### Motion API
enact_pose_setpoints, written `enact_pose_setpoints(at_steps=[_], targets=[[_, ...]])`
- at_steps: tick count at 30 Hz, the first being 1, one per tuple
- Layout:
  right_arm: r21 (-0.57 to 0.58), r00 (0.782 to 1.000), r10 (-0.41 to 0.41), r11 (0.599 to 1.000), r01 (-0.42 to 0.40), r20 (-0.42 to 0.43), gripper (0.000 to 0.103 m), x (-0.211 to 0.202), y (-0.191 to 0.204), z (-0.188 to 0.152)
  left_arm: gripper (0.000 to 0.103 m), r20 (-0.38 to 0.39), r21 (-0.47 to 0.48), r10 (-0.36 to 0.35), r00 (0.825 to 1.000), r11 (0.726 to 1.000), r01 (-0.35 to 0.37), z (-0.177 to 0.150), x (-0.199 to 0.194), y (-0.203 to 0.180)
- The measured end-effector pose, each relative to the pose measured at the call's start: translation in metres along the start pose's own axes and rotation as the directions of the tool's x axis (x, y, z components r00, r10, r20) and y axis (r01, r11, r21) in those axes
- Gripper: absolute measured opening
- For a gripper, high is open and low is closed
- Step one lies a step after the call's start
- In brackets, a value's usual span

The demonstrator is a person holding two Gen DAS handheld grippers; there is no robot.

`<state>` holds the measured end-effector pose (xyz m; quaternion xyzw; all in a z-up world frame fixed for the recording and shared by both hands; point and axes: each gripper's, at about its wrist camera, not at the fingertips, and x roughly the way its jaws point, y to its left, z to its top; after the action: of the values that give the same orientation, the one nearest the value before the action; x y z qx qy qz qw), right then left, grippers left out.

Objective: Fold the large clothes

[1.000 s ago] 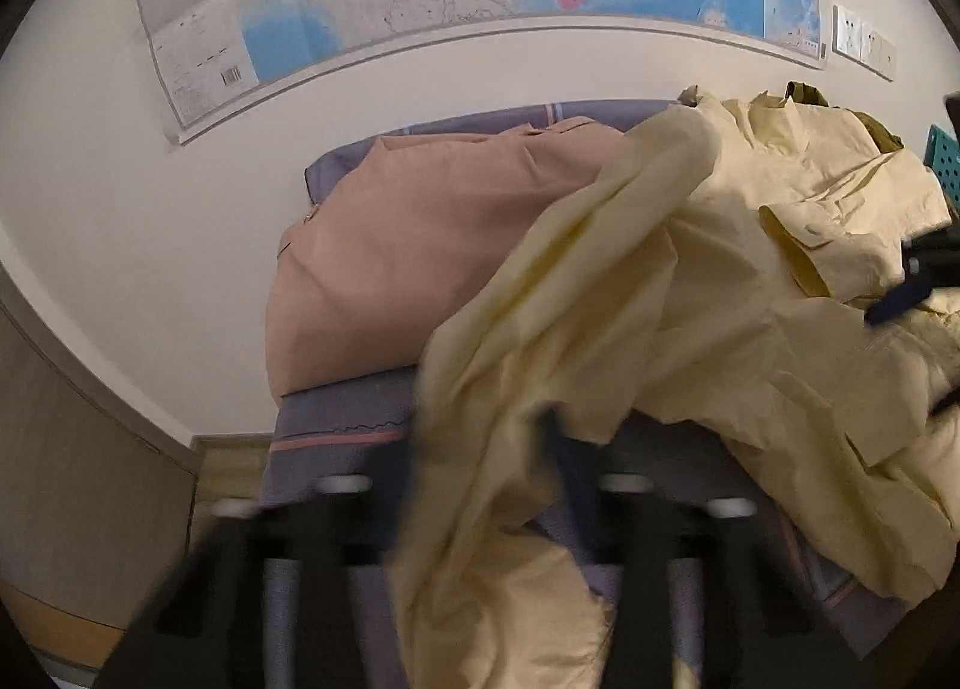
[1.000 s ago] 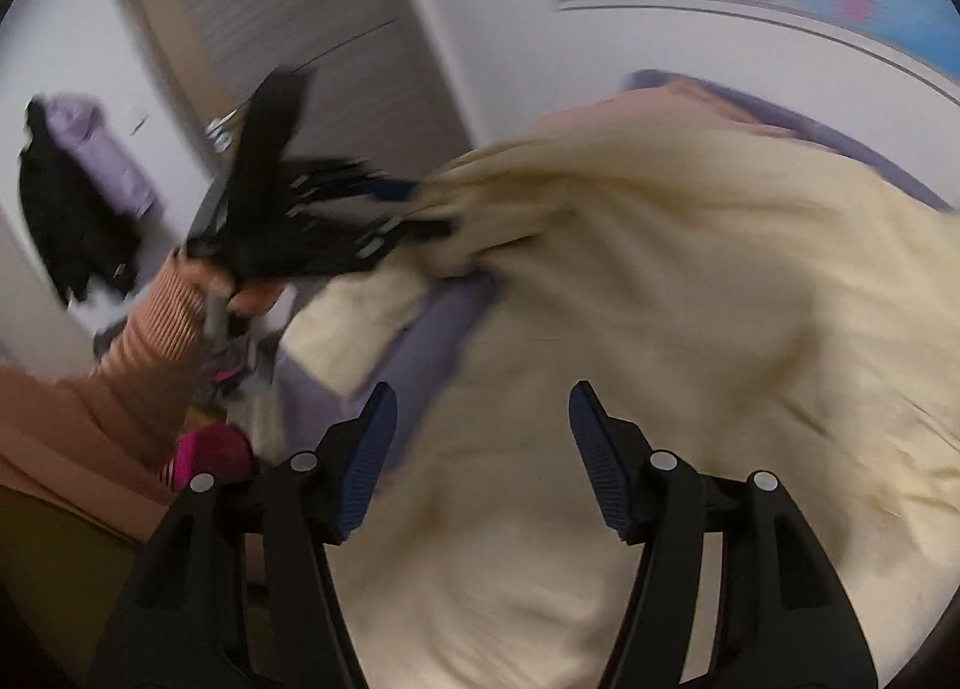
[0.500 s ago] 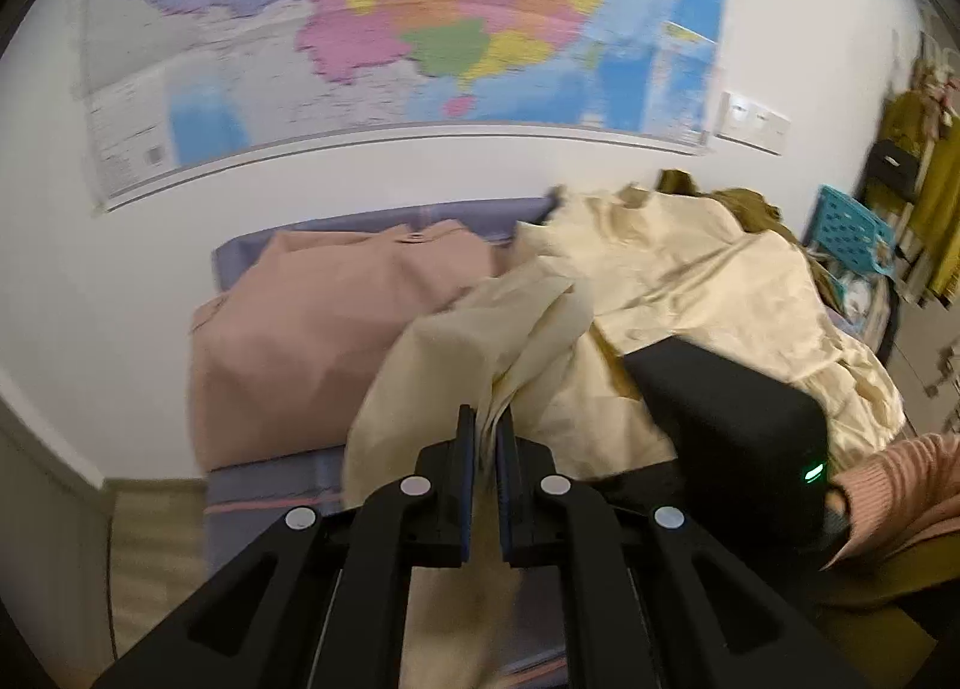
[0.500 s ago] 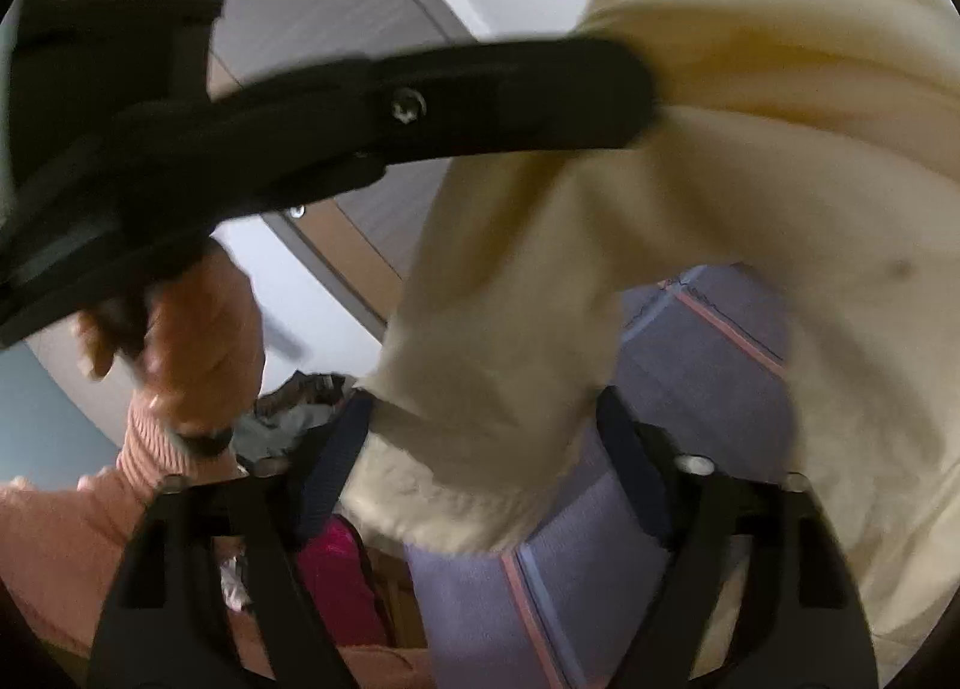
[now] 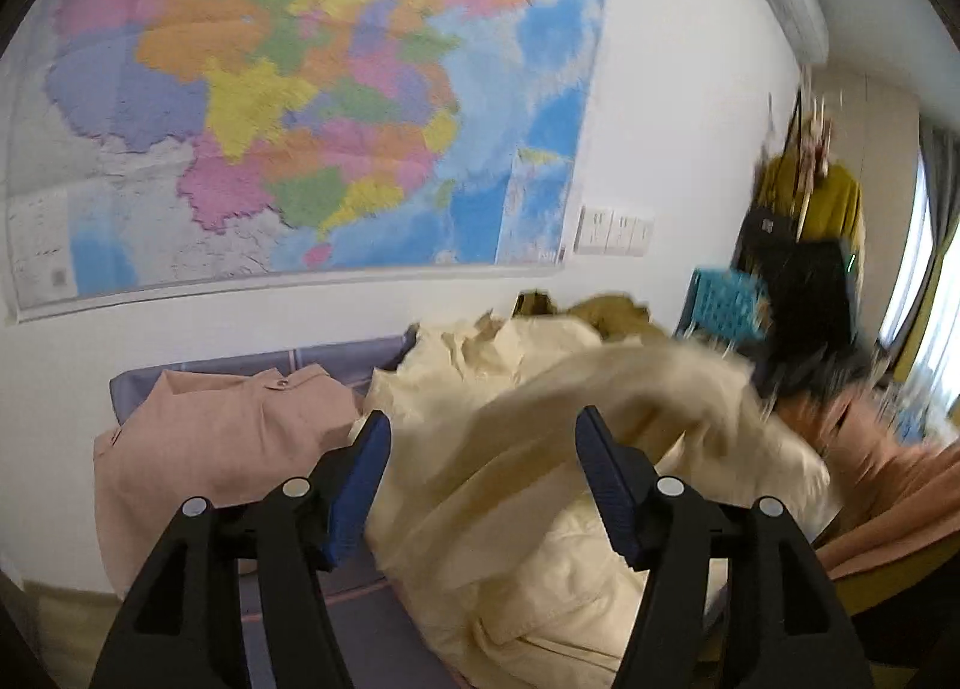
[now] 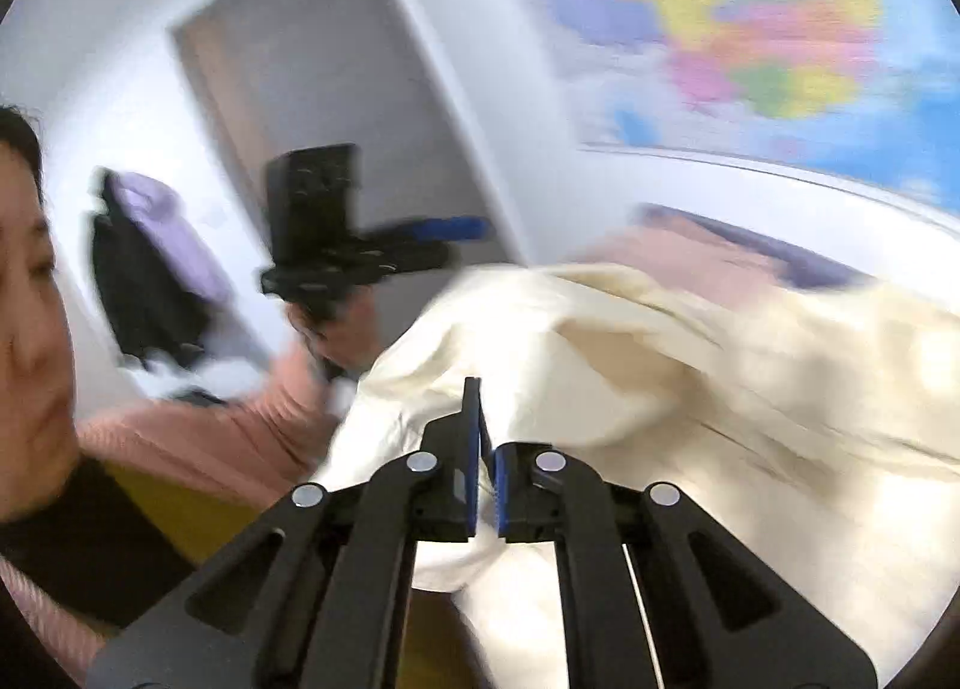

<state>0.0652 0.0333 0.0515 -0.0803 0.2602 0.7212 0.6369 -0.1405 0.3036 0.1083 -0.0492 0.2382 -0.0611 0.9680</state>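
A large cream-yellow garment (image 5: 540, 485) lies crumpled on a purple-covered bed (image 5: 372, 623), with one fold stretched toward the right. My left gripper (image 5: 480, 485) is open just above it, holding nothing. In the right wrist view my right gripper (image 6: 485, 449) is shut on an edge of the cream garment (image 6: 690, 389) and holds it lifted. The left gripper (image 6: 360, 251) shows there in the person's hand, apart from the cloth. The frames are motion-blurred.
A folded pink garment (image 5: 204, 449) lies on the bed at the left. A big wall map (image 5: 288, 107) hangs behind. A teal crate (image 5: 726, 305) and hanging clothes (image 5: 810, 197) stand at the right. The person's pink sleeve (image 5: 882, 479) is close by.
My left gripper, shut on the cream cloth half a second ago, has opened and let go. My right gripper, open around the cloth then, has shut on it and lifted it.
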Motion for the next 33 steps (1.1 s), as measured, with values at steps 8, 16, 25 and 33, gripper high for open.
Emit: enact_pose_setpoints(at_steps=[8, 16, 25, 33], targets=[[0.145, 0.859, -0.344, 0.895, 0.422, -0.379, 0.047, -0.031, -0.091, -0.091, 0.069, -0.256, 0.095, 0.031, 0.966, 0.995, -0.007, -0.055, 0.106, -0.023], [0.28, 0.95, -0.295, 0.907, 0.313, -0.106, 0.068, -0.075, -0.116, -0.061, 0.042, -0.395, 0.115, 0.068, 0.916, 0.993, -0.025, -0.096, 0.148, -0.018], [0.365, 0.978, -0.06, 0.922, 0.131, -0.2, 0.066, 0.096, -0.196, 0.018, 0.022, -0.388, -0.037, 0.001, 0.922, 0.999, -0.016, -0.115, 0.117, 0.013], [0.489, 0.923, 0.152, 0.871, 0.045, -0.354, 0.049, 0.224, -0.235, 0.041, 0.025, -0.387, -0.055, -0.001, 0.922, 0.998, -0.022, -0.117, 0.125, 0.018]])
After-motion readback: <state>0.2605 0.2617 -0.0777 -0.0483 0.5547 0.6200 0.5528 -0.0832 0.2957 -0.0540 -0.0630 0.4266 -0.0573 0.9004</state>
